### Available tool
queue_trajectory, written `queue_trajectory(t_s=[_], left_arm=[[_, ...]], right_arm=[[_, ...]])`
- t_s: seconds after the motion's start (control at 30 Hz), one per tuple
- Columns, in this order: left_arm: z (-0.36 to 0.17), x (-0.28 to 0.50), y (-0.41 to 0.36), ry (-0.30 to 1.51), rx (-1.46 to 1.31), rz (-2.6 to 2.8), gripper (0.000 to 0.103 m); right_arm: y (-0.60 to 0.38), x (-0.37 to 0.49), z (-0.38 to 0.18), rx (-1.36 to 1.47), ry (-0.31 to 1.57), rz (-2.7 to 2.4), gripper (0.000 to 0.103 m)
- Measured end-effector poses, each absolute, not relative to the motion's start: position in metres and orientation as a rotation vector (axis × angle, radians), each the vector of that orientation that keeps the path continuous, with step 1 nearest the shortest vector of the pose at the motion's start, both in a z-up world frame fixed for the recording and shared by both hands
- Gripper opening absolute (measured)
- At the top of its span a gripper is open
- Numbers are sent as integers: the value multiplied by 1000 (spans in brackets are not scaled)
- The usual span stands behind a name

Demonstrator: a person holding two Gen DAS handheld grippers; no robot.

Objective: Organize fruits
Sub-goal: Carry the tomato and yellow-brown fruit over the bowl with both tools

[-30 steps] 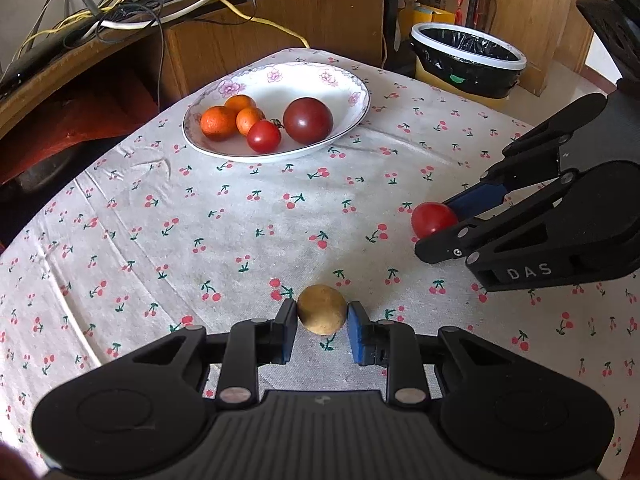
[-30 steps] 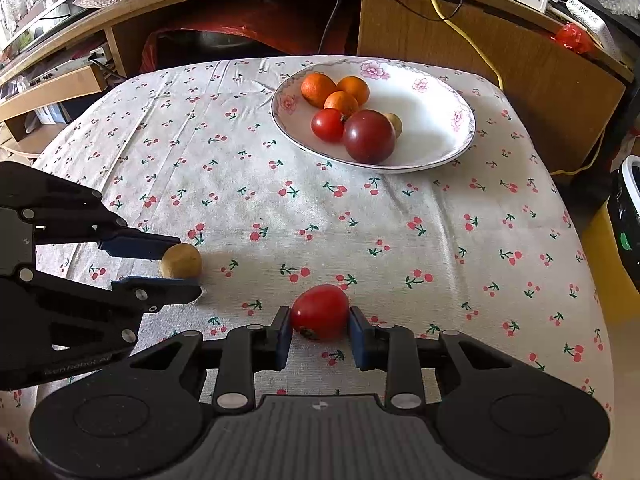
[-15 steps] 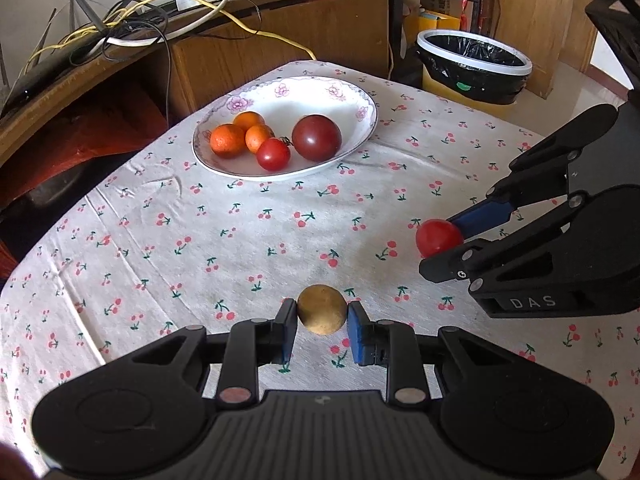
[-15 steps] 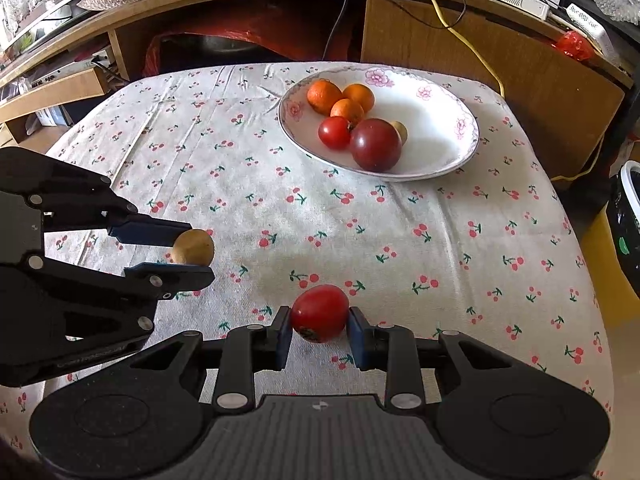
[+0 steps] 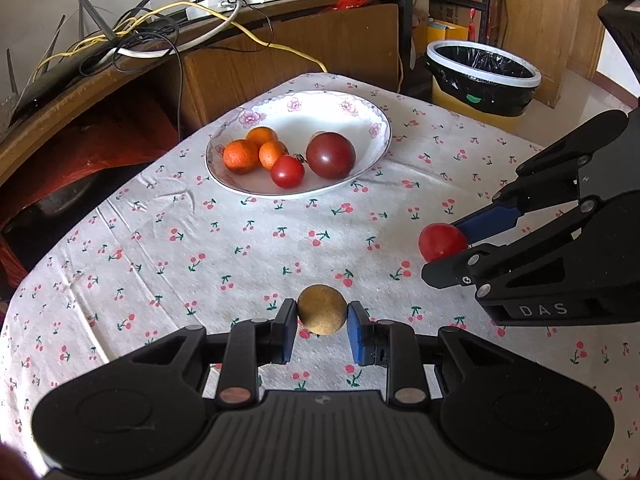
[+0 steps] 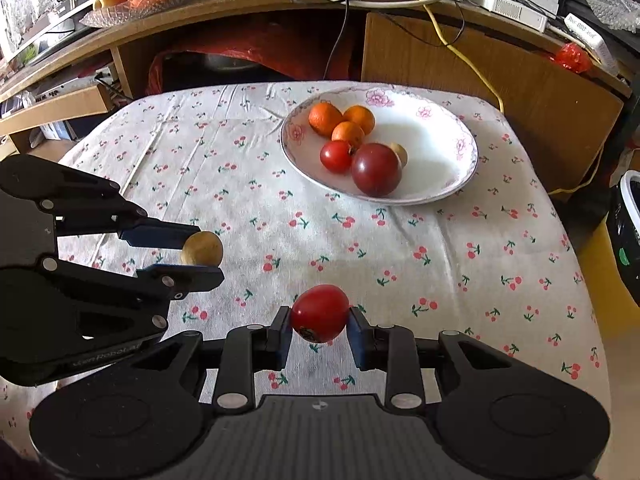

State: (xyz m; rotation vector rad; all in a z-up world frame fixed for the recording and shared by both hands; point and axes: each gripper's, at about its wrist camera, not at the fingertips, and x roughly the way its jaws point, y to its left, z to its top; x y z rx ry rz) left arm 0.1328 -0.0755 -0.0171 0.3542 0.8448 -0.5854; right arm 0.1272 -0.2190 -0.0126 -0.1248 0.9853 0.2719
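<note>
left hand-held gripper (image 5: 322,318) clamps brown fruit (image 5: 322,309); right hand-held gripper (image 6: 319,324) clamps tomato (image 6: 319,312).

A black-lined bin (image 5: 484,76) stands beside yellow cables (image 5: 256,36).

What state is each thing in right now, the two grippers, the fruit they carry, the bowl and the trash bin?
Left gripper: shut on the brown fruit.
Brown fruit: held between the pads, off the tablecloth.
Right gripper: shut on the red tomato.
Red tomato: held, off the tablecloth.
Bowl: upright, partly filled with fruit.
Trash bin: open, lined with a black bag.
</note>
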Motion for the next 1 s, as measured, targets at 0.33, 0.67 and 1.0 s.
queue_trajectory(t_s=[0.33,0.67,1.0], left_arm=[[-11,141,-75,817,353,-563,35],[-2,155,-86,779,360,-548,35],[4,174,-96,747,373,-518,35]], right_arm=[[-213,132,-7,-109,955,297,25],[-220,142,1,-96,909,300,25],[-228,162,9,-109,871,309,25]])
